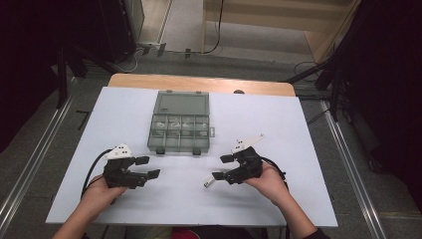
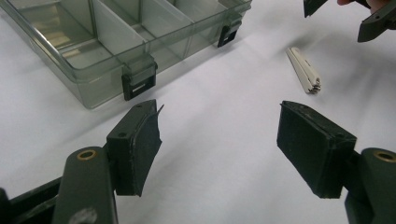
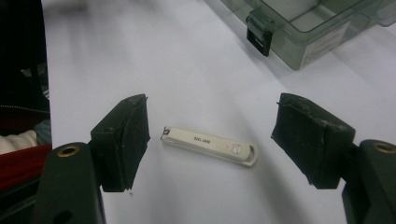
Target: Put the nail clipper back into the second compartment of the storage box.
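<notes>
Two grippers on white table [image 1: 298, 164], both jaws spread wide, nothing held. Nail clipper [image 3: 209, 145] flat on table, between right gripper [image 3: 210, 140] jaws, touching neither pad. High view: clipper [image 1: 208, 182] just at 7 o'clock of right gripper [image 1: 222, 167] tips. Left gripper [image 1: 148, 167] well apart at 9 o'clock of clipper. Clear compartment box [image 1: 180, 121] at 12 o'clock, latches shut.

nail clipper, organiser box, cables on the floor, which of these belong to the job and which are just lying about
In the job:
nail clipper, between the open right gripper jaws
compartment box, lid shut

Lying about:
floor cables
</notes>
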The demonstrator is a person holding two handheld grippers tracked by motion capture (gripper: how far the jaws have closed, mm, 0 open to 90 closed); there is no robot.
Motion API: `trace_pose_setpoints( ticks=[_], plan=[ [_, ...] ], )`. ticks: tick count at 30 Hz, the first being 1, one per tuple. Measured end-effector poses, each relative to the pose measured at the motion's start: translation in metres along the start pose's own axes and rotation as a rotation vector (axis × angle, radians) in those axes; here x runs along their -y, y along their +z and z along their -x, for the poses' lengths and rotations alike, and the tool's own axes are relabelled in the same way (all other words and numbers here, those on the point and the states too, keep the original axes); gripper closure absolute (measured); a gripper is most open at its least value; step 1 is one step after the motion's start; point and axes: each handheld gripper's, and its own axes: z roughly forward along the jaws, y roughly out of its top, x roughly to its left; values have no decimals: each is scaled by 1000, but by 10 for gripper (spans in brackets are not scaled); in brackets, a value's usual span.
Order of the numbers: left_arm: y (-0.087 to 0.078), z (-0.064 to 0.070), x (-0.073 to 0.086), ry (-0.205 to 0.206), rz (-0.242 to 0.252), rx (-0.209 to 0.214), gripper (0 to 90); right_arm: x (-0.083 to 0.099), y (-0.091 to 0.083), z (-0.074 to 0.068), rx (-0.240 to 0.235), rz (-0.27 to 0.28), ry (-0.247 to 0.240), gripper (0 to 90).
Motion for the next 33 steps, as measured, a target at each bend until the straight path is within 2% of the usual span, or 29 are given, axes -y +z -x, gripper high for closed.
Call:
trace_pose_setpoints(
  ticks=[7,11,13,17,22,26,30,33],
  plan=[
    [-2,0,3,-4,0,-14,294,-9,8,-1,-34,-52,-36,266],
    [-4,-1,4,-5,-1,-18,293,-17,14,-3,-104,-112,-101,216],
    [-3,-1,4,-6,4,-19,293,-21,17,-4,-105,-133,-130,218],
    [-3,-1,3,-4,-1,-16,294,-28,20,-3,-120,-152,-156,234],
    [-2,-3,2,-5,4,-14,294,-36,22,-2,-116,-213,-249,275],
    [-1,-4,1,-4,-2,-12,294,-38,24,-1,-118,-262,-284,300],
    [1,-5,0,-6,-3,-8,294,-40,27,1,-135,-262,-352,316],
    [2,-6,-1,-6,-3,-7,294,-42,28,2,-140,-284,-375,324]
  ],
)
